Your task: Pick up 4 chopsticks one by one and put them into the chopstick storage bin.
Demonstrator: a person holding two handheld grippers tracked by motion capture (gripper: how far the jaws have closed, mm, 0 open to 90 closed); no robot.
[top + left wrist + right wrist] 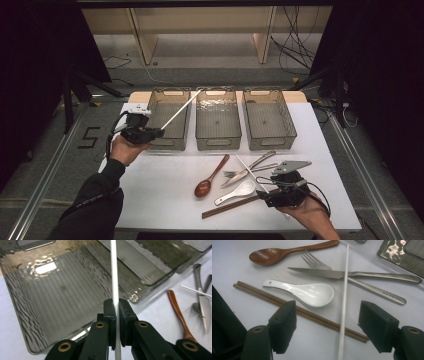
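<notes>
Hovering at the near right corner of the table, right gripper has jaws wide apart, nothing between the pads, straddling a second white chopstick that lies across the brown chopstick pair. Beside these: white ceramic spoon, knife, fork, wooden spoon, all loose mid-table.

Left gripper, at the left edge, is clamped tight on a white chopstick, gripped near its lower end. Stick slants up over the left bin, tip toward the far rim by the middle bin; right bin beyond. All three look empty.

Chopstick: thin, straight, smooth, plain white. Likely light, stiff, slick, so may pivot or slide in the pads. Better hold closer to the middle for less swing.
</notes>
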